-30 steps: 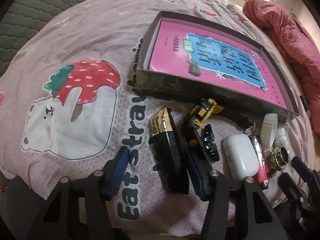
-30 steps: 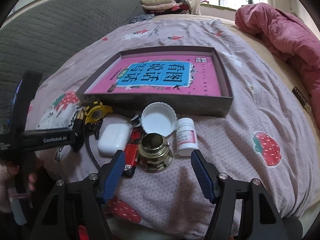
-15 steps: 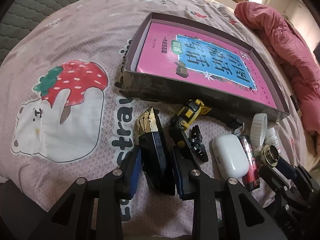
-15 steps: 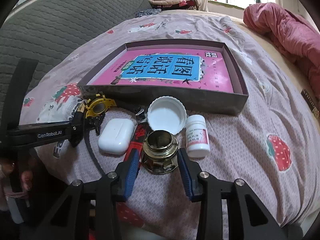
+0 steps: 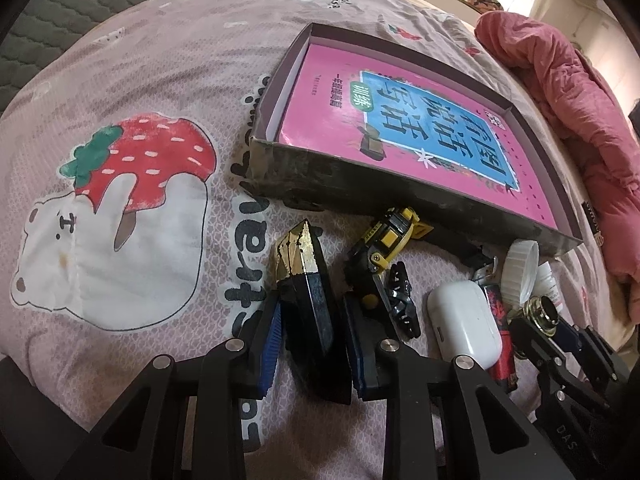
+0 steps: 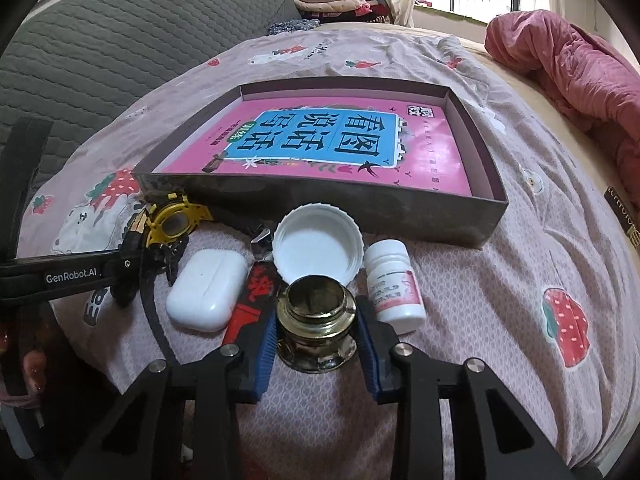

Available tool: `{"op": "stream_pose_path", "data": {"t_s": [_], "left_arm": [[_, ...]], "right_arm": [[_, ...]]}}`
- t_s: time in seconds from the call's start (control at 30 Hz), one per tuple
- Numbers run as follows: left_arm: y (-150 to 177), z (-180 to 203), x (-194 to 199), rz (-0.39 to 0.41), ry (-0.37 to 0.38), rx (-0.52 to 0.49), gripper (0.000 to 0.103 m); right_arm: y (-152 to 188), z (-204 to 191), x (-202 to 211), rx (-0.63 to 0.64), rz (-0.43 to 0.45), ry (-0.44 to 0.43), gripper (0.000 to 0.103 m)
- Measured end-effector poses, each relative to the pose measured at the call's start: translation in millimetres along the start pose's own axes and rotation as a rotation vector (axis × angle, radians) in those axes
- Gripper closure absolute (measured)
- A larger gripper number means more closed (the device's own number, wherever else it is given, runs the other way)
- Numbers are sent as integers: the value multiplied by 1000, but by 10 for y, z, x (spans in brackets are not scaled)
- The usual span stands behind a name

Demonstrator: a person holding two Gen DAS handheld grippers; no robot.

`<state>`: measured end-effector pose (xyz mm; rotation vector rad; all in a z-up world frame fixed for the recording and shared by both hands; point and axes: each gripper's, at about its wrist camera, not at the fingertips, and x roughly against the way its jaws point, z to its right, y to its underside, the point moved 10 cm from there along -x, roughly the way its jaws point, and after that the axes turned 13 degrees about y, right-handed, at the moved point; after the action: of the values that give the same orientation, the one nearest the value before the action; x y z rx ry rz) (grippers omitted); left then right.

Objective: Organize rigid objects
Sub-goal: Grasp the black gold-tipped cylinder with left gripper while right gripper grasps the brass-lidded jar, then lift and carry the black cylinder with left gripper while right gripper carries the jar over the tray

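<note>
My left gripper (image 5: 314, 340) is shut on a long black piece with a gold faceted tip (image 5: 306, 280), which lies on the bedspread with a blue pad against each side. My right gripper (image 6: 317, 320) has its jaws closing on a small brass jar (image 6: 316, 304), upright with no lid, and its pads lie against the jar's sides. Beyond both stands a shallow dark box (image 6: 320, 204) with a pink book (image 6: 320, 140) flat inside. Around the jar lie a white cap (image 6: 318, 246), a white pill bottle (image 6: 394, 284), a white earbud case (image 6: 206, 288) and a red lighter (image 6: 250, 304).
A yellow-and-black toy (image 5: 384, 248) and a black clip (image 5: 402, 304) lie between the two grippers. A pink quilt (image 6: 560, 68) is heaped at the far right. A grey quilted backrest (image 6: 120, 48) rises on the left. A hand (image 6: 24, 360) shows at the lower left.
Both grippers went from wide open to closed: the left onto the black gold-tipped piece, the right onto the brass jar after moving forward and down to it.
</note>
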<state>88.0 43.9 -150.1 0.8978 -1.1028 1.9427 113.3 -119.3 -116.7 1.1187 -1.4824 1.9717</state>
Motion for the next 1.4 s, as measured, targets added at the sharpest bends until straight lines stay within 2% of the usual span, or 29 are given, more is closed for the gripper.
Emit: {"op": "stream_pose_path", "data": {"t_s": [0.27,0.67,0.87,1.4], "left_arm": [[-40,27,-36,-2,-7,-14,74],[19,-32,113,8,88,-1,79],[50,42,175,8,99,-23,79],[-105,218,556,118,86,-111,79]], "right_arm": [[-68,14,148,-34,49,-53,67],[-130,91,275,-54,90,-60,67],[-150,100,321,-52,106,-60,67],[-319,247,551,-62,199,-36,67]]}}
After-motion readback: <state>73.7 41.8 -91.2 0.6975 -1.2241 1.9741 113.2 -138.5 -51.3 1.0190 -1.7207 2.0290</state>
